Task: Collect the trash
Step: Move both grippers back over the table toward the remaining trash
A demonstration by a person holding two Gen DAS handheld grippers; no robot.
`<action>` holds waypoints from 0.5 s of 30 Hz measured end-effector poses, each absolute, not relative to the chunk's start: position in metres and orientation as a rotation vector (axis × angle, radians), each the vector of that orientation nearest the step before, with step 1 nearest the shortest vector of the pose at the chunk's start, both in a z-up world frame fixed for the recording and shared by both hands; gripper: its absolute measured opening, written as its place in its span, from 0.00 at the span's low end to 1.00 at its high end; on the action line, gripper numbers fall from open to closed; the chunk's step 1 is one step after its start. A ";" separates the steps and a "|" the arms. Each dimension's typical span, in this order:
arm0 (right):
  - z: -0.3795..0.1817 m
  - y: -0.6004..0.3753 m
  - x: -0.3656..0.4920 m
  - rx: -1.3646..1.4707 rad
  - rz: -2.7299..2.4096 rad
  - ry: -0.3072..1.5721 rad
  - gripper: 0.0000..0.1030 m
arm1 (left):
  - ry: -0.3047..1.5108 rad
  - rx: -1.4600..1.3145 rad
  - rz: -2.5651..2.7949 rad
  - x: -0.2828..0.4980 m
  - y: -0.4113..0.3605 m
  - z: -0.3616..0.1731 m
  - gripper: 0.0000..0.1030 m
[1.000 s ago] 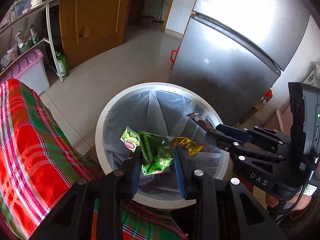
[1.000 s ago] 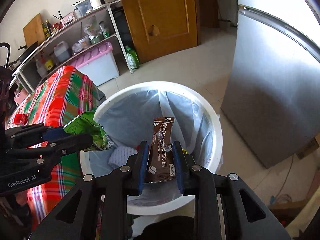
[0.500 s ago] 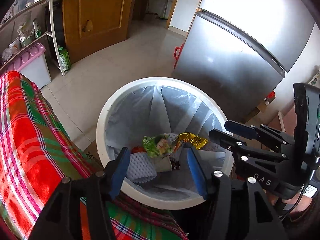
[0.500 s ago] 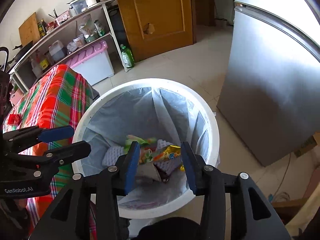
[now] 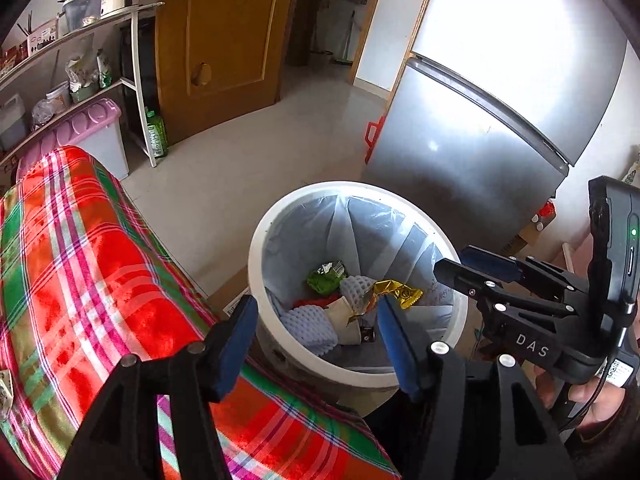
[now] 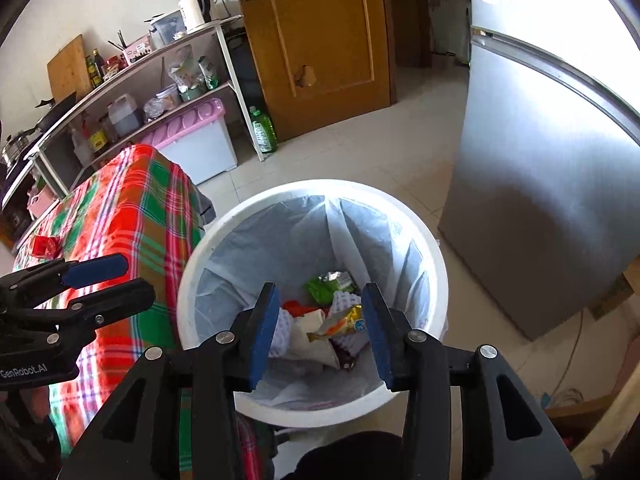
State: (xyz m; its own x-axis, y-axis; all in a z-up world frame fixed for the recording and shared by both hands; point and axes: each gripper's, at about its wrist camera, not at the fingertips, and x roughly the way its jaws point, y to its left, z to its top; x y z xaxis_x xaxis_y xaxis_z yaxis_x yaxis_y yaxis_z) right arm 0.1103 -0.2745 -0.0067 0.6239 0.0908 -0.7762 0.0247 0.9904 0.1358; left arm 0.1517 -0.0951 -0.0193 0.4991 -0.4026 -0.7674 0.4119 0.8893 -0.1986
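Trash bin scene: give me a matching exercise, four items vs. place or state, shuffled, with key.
Items:
1. green wrapper
2. left tool
3. green bottle
4. red packet

Place or state:
A. on the plaid cloth
B. on the floor by the shelf leg
C. inside the white bin
D. open, nothing between its pads

Pairs: 1-C, 2-D, 3-B, 4-A
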 end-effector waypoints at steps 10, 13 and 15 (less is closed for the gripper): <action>0.013 -0.249 0.104 0.120 0.088 0.847 0.43 | 0.879 -0.036 -0.421 0.140 -0.053 -0.007 0.64; 0.016 -0.242 0.103 0.118 0.101 0.838 0.43 | 0.868 -0.047 -0.404 0.136 -0.043 -0.005 0.64; 0.018 -0.237 0.101 0.118 0.111 0.832 0.43 | 0.857 -0.042 -0.392 0.132 -0.036 -0.002 0.64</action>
State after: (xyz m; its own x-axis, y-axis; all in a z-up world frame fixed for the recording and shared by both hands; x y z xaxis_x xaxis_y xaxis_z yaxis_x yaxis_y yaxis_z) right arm 0.1012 -0.2374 0.0178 0.6679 0.1446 -0.7300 -0.0524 0.9876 0.1477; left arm 0.1321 -0.0360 -0.0023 0.5876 -0.3533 -0.7279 0.3195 0.9278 -0.1924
